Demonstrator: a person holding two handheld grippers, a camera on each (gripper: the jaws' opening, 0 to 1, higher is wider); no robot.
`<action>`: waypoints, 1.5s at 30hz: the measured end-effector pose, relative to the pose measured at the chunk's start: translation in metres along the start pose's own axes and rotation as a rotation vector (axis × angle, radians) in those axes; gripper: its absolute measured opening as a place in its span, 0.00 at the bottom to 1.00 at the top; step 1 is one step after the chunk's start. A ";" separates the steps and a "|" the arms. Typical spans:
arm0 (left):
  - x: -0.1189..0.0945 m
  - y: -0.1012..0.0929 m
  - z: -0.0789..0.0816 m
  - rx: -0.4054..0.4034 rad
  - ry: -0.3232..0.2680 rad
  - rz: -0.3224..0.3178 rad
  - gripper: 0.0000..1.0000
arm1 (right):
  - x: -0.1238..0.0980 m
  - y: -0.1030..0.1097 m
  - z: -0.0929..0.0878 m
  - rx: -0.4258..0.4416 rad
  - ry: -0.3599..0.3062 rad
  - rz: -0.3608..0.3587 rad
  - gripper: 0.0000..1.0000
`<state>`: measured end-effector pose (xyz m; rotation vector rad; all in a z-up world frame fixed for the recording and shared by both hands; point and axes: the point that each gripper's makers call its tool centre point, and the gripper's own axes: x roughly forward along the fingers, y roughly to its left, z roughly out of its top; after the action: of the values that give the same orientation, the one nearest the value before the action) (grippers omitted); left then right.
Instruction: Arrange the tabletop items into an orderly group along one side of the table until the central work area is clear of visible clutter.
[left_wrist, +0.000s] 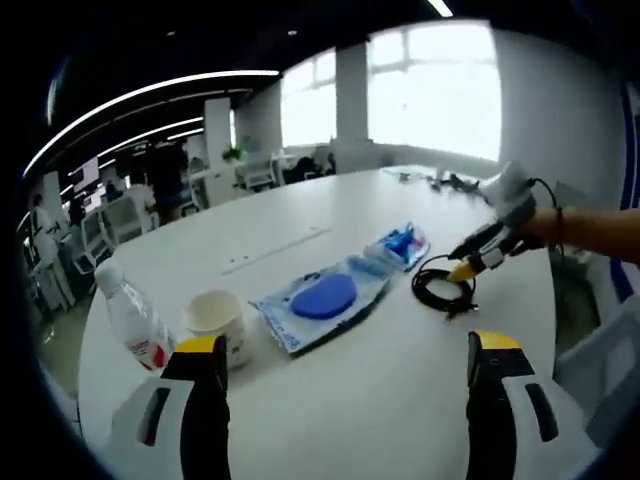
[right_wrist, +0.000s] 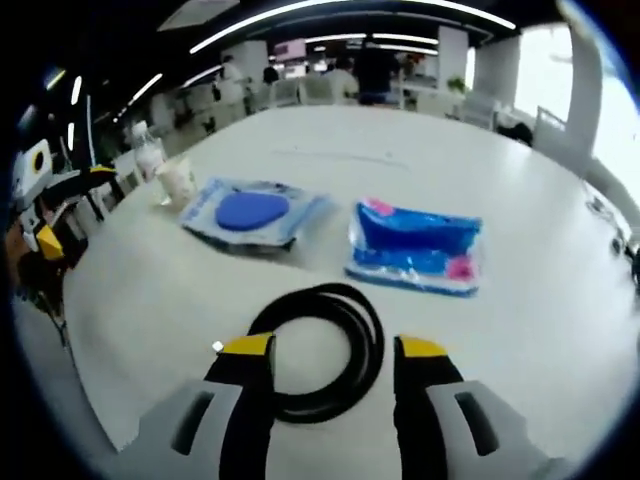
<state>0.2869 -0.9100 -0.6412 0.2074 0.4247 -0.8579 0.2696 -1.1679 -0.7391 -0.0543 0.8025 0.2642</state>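
Right gripper view: the right gripper (right_wrist: 335, 365) hangs wide over the coiled cable (right_wrist: 325, 350) on the table (right_wrist: 520, 330); pinch one side of the loop low. The left gripper (left_wrist: 345, 365) waits wide near the cup (left_wrist: 218, 318).

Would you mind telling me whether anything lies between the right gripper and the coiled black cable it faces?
Nothing visible does. The right gripper is open, and the coiled black cable lies on the white table right at its jaws. The two blue packets lie farther off, beyond the cable.
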 end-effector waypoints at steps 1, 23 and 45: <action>-0.001 0.000 0.000 0.002 -0.003 0.000 1.00 | 0.000 0.000 -0.001 0.001 0.000 -0.003 0.41; -0.014 -0.004 -0.010 0.005 0.036 0.002 1.00 | 0.011 -0.018 -0.017 0.011 0.047 -0.121 0.13; -0.021 -0.007 -0.011 0.015 0.033 -0.003 0.99 | 0.006 0.002 -0.002 0.157 -0.017 -0.032 0.00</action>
<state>0.2663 -0.8964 -0.6420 0.2349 0.4501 -0.8616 0.2719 -1.1652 -0.7447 0.0824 0.8028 0.1709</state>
